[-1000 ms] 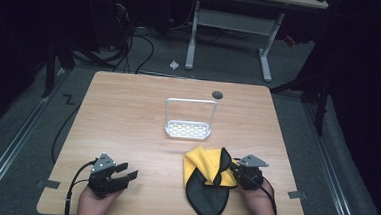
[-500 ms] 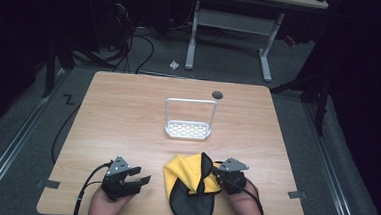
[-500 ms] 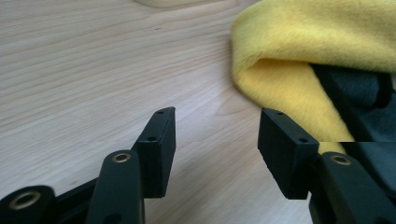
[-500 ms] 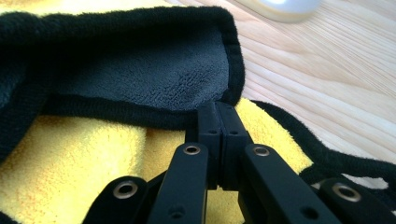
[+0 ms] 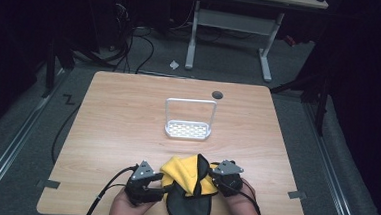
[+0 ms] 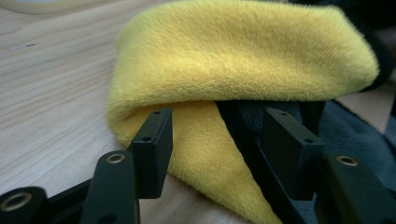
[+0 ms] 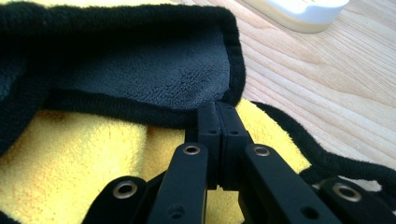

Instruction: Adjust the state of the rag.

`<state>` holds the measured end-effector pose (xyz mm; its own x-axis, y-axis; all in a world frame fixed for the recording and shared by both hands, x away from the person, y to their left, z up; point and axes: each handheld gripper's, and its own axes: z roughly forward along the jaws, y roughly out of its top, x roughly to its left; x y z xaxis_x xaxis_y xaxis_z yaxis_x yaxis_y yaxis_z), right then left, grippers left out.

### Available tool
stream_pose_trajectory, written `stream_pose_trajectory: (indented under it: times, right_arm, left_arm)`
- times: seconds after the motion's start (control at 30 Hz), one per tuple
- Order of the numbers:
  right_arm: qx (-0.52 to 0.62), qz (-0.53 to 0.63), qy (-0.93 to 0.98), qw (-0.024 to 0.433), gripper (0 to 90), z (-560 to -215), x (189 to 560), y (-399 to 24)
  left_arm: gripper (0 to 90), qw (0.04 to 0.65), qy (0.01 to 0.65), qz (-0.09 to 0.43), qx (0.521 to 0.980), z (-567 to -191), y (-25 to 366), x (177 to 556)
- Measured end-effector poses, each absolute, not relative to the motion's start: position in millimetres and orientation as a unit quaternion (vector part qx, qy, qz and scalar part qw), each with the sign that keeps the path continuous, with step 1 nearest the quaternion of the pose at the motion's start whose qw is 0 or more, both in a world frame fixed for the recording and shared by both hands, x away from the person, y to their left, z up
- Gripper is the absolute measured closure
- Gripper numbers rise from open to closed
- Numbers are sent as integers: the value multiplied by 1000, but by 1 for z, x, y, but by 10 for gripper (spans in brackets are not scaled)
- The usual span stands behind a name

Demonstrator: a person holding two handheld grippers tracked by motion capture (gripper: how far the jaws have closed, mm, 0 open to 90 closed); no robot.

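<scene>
Approaching from the left, the left gripper (image 5: 159,190) has just been opening, jaws wide, a yellow fold of the cloth (image 5: 186,180) between them but not pinched. Cloth sits at the table's (image 5: 127,123) near edge, likely mid-fold. Right gripper (image 5: 213,175) is clamped on its black hem, pinning it. Open wood lies ahead toward the white rack (image 5: 188,130).

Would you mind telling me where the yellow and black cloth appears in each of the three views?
High view: the cloth lies at the table's near edge, bottom centre, between the two hands.
Left gripper view: its yellow fold fills the upper and middle picture, ahead of the open jaws.
Right gripper view: its black-edged corner and yellow side cover the left and centre, with the jaws shut on the edge.
Shared landmark: the white rack, at the top edge in both gripper views.
</scene>
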<state>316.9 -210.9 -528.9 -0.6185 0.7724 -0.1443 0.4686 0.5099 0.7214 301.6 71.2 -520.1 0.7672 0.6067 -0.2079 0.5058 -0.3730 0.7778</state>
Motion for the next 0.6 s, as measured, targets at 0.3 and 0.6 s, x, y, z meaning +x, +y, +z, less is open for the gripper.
stream_pose_trajectory:
  times: [0.3,0.6]
  right_arm:
    - [387,354,819,234,787,-517,310,-223]
    - [390,409,800,200,597,-507,281,-241]
  left_arm:
    - [536,415,338,69,842,-528,49,309]
    - [850,418,346,60,838,-528,54,313]
